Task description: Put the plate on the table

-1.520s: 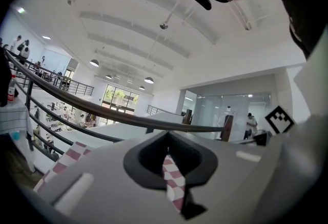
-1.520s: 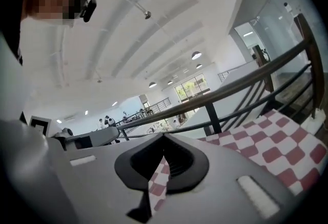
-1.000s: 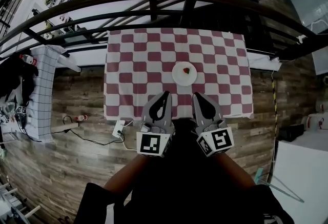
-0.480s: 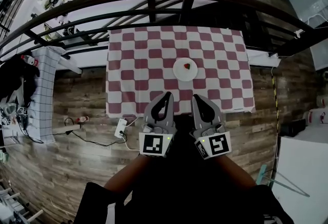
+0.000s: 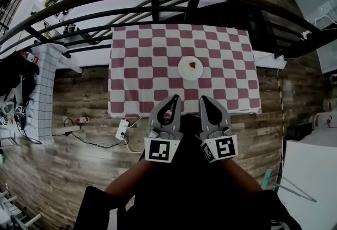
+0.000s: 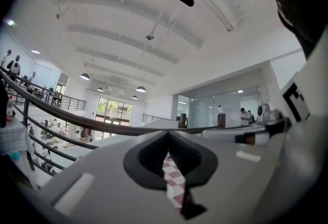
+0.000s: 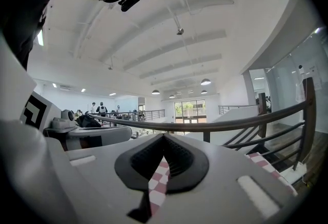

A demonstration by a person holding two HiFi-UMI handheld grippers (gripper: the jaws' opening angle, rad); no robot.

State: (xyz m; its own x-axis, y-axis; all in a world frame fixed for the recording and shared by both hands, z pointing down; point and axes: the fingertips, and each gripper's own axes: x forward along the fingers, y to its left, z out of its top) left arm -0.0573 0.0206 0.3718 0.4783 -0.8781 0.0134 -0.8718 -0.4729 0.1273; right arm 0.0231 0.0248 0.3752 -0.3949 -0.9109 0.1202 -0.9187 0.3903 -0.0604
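A white plate (image 5: pixel 190 67) sits on the checked counter (image 5: pixel 138 68), well beyond the left tongs (image 5: pixel 176 98) and right tongs (image 5: pixel 201 99), which hover side by side at its near edge, both clenched on nothing.

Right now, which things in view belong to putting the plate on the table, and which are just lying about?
Job: plate, already on the checked table; left claw and right claw, both shut, empty.
Lying about: power strip, grid-cloth stand.
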